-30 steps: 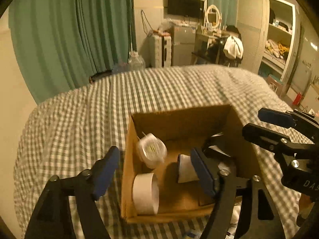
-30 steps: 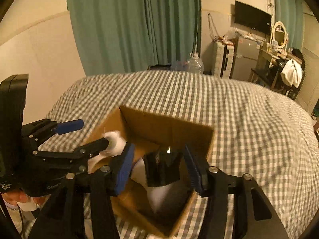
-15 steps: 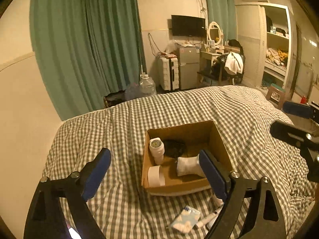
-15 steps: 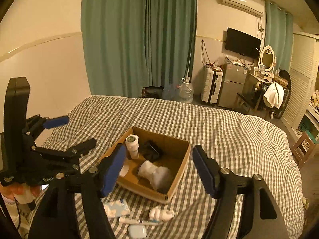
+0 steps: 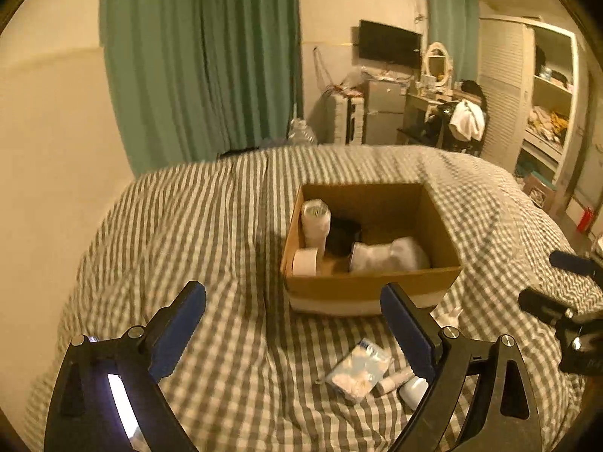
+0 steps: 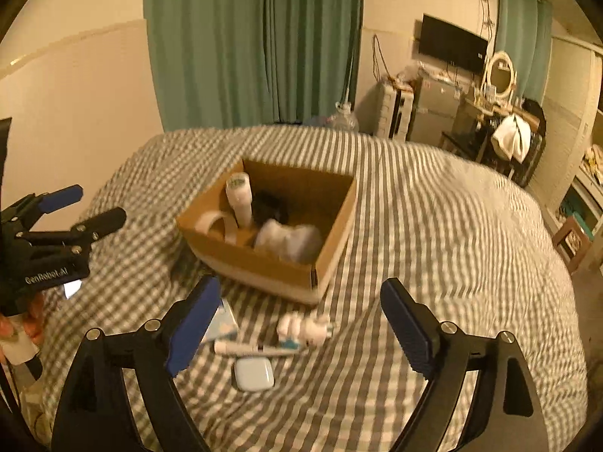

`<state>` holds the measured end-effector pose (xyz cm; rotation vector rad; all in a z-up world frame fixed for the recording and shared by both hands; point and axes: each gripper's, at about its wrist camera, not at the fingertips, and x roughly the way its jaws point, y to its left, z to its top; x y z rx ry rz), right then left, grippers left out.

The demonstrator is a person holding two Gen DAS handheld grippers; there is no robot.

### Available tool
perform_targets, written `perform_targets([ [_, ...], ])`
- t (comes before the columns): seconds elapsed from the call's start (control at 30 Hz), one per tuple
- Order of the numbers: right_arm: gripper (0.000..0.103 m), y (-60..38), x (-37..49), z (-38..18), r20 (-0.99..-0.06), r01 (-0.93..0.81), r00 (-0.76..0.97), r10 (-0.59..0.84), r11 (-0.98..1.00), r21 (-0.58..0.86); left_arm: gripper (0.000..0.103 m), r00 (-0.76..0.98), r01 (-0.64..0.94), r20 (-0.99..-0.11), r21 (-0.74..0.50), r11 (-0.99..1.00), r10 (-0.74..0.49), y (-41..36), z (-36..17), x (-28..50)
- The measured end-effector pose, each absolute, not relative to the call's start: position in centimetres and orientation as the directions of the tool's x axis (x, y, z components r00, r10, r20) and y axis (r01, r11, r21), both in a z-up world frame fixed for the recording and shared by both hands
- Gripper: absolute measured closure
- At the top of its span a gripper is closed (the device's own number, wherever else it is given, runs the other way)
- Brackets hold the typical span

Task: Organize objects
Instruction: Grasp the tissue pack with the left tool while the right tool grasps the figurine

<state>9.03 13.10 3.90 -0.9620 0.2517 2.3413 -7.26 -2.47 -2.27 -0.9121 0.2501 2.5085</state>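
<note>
Cardboard landmark: the brown box (image 6: 301, 226) sits mid-bed on the checked bedspread (image 6: 433, 226); every place below is given from it
Right claw: the right gripper (image 6: 297, 324) is spread wide and empty, hovering on the near side of the box, right over the loose things
Left claw: the left gripper (image 5: 294, 324) is also spread wide and holds nothing, near side of the box but off toward its left corner
Nearest loose thing: a pale flat case (image 6: 253, 373), well short of the box, between the right gripper's fingers in its view
Key relation: a white tube (image 6: 256, 348) lies just beyond the case, its long axis running crosswise, roughly along the box's near wall; the right gripper looks the nearer one, and its jaws would probably have to turn to span the tube's width
Beside it: a crumpled white-and-teal item (image 6: 305, 329), blurred, touching or just beside the tube, closer to the box
Left of these: a tissue pack (image 5: 358, 371), partly hidden behind the right gripper's left finger
In the way: the close-packed neighbours could get nudged
Inside the box: a tape roll (image 5: 305, 261), an upright white bottle (image 5: 316, 222), a dark object (image 5: 343, 233), a white bundle (image 5: 388, 254); room is left at the far right side
</note>
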Motion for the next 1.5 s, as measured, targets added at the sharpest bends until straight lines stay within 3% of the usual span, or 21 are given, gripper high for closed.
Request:
perform_targets([
  [0.47,0.016,17.2,4.6,-8.3,-0.874,-0.586,-0.394,0.283,-0.810,0.002,0.007,-0.549,-0.549,-0.774,0.049,-0.834,0.316,1.4,-14.8,-7.9],
  [0.73,0.016,20.2,2.9,-11.5,-0.926,-0.650,-0.333,0.178,-0.755,0.088,0.006,-0.469,-0.634,-0.820,0.054,-0.771,0.328,3.1,-18.0,-7.6],
  [0.9,0.016,20.3,2.2,-13.3,-0.947,-0.674,-0.263,0.183,-0.738,0.044,0.006,-0.397,-0.660,-0.837,-0.025,-0.751,0.377,3.0,-18.7,-7.4],
  [0.97,0.027,19.8,2.2,-13.4,-0.948,-0.666,-0.245,0.201,-0.746,0.014,0.006,-0.396,-0.664,-0.834,-0.029,-0.747,0.384,2.8,-18.8,-7.2],
  [1.0,0.040,19.4,2.4,-13.4,-0.947,-0.663,-0.237,0.217,-0.749,-0.006,0.006,-0.393,-0.666,-0.833,-0.034,-0.746,0.389,2.8,-18.9,-7.1],
  [1.03,0.041,19.2,2.5,-13.3,-0.945,-0.662,-0.238,0.225,-0.749,-0.012,0.008,-0.385,-0.669,-0.834,-0.043,-0.742,0.395,2.8,-19.0,-7.0],
  [1.1,0.041,18.6,3.0,-12.8,-0.935,-0.659,-0.260,0.242,-0.752,-0.011,0.028,-0.344,-0.684,-0.834,-0.092,-0.724,0.431,2.6,-19.2,-6.8],
  [1.17,0.041,18.0,3.6,-12.2,-0.923,-0.654,-0.282,0.264,-0.756,-0.016,0.038,-0.317,-0.695,-0.829,-0.126,-0.707,0.460,2.5,-19.2,-6.3],
  [1.5,0.041,12.9,6.3,-8.8,-0.862,-0.604,-0.381,0.333,-0.796,-0.041,0.065,-0.378,-0.693,-0.824,-0.049,-0.719,0.421,1.2,-16.5,-3.5],
])
